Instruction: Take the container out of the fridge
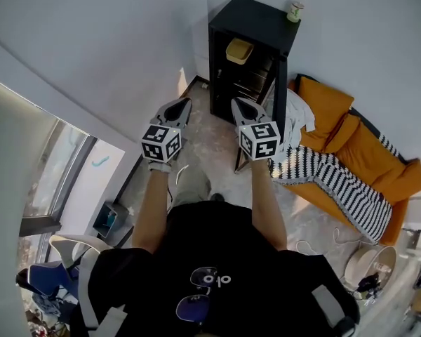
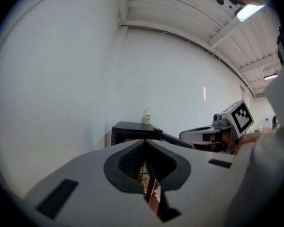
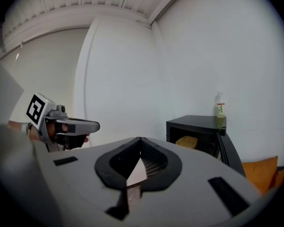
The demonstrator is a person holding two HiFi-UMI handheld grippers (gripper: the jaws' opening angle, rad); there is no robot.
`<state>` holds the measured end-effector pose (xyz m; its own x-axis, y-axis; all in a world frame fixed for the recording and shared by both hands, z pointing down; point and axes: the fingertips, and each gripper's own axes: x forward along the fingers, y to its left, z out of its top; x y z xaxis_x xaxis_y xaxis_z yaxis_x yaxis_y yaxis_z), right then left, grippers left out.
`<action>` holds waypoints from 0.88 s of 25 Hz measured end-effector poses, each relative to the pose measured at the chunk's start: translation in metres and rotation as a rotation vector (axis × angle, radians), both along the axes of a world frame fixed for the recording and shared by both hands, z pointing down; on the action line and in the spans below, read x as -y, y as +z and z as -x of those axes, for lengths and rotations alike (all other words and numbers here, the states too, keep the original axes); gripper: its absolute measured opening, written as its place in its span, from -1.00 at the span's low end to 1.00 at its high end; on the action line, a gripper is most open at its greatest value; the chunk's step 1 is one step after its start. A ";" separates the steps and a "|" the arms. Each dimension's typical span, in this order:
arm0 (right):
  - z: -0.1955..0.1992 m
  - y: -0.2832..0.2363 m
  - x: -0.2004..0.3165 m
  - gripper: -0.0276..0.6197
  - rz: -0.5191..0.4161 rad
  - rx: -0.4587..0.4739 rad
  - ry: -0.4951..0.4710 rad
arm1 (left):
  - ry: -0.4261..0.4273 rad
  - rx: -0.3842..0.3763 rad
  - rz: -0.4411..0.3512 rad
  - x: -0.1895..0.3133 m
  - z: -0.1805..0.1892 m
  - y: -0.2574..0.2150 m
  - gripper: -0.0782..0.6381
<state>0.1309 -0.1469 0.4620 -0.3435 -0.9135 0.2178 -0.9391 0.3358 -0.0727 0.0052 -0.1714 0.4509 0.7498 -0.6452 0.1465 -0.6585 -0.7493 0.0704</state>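
A black mini fridge (image 1: pixel 256 27) stands against the far wall with its door (image 1: pixel 280 104) swung open. On its upper shelf sits a yellow container (image 1: pixel 239 50), which also shows in the right gripper view (image 3: pixel 186 141). My left gripper (image 1: pixel 184 104) and right gripper (image 1: pixel 236 104) are held side by side in front of the fridge, a stretch short of it. Both are shut, with nothing between the jaws. In the left gripper view the shut jaws (image 2: pixel 144 142) point toward the fridge (image 2: pixel 131 129). The right gripper's jaws (image 3: pixel 140 140) aim left of the fridge (image 3: pixel 201 129).
A small bottle (image 1: pixel 295 9) stands on the fridge top. An orange sofa (image 1: pixel 368 153) with a striped blanket (image 1: pixel 337 177) and a white cloth (image 1: pixel 295 118) lies right of the fridge. A chair (image 1: pixel 63 258) is at lower left, a basket (image 1: pixel 368 269) at lower right.
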 end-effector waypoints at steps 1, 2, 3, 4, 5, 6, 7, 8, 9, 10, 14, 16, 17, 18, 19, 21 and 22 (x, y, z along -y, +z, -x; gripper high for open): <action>0.000 -0.001 -0.002 -0.89 -0.002 -0.003 0.002 | 0.006 -0.001 -0.003 0.000 -0.001 -0.001 -0.76; 0.001 -0.001 -0.004 -0.89 -0.003 -0.007 0.004 | 0.010 -0.003 -0.004 0.000 -0.002 -0.002 -0.76; 0.000 -0.002 -0.005 -0.89 -0.006 -0.009 0.006 | 0.013 -0.006 -0.004 0.001 -0.003 -0.003 -0.76; 0.000 -0.003 -0.006 -0.89 -0.009 -0.010 0.010 | 0.016 -0.009 -0.004 0.002 -0.004 -0.004 -0.76; -0.002 -0.005 -0.007 -0.89 -0.012 -0.011 0.014 | 0.021 -0.010 -0.005 0.003 -0.007 -0.005 -0.76; -0.003 -0.006 -0.008 -0.89 -0.015 -0.013 0.017 | 0.026 -0.011 -0.006 0.003 -0.010 -0.006 -0.76; -0.005 -0.007 -0.008 -0.89 -0.017 -0.014 0.020 | 0.032 -0.012 -0.008 0.003 -0.013 -0.007 -0.76; -0.006 -0.008 -0.009 -0.89 -0.019 -0.014 0.023 | 0.037 -0.014 -0.010 0.003 -0.017 -0.008 -0.76; -0.007 -0.008 -0.010 -0.89 -0.019 -0.014 0.026 | 0.044 -0.015 -0.011 0.003 -0.020 -0.009 -0.76; -0.009 -0.008 -0.010 -0.89 -0.017 -0.015 0.030 | 0.052 -0.015 -0.013 0.003 -0.024 -0.010 -0.76; -0.016 -0.002 -0.007 -0.89 -0.007 -0.012 0.055 | 0.086 -0.011 -0.013 0.006 -0.037 -0.006 -0.76; -0.019 -0.002 -0.002 -0.89 -0.007 -0.011 0.067 | 0.098 -0.011 -0.010 0.011 -0.041 -0.004 -0.76; -0.021 -0.002 0.001 -0.89 -0.008 -0.012 0.071 | 0.103 -0.012 -0.007 0.016 -0.044 -0.003 -0.76; -0.022 -0.002 0.005 -0.89 -0.008 -0.015 0.074 | 0.107 -0.014 -0.005 0.020 -0.047 -0.001 -0.76; -0.024 -0.001 0.008 -0.89 -0.006 -0.022 0.076 | 0.113 -0.018 -0.002 0.025 -0.051 0.001 -0.76; -0.028 0.004 0.016 -0.89 0.005 -0.037 0.085 | 0.127 -0.026 0.007 0.035 -0.059 0.007 -0.76; -0.030 0.006 0.020 -0.89 0.012 -0.041 0.093 | 0.137 -0.029 0.013 0.041 -0.063 0.009 -0.76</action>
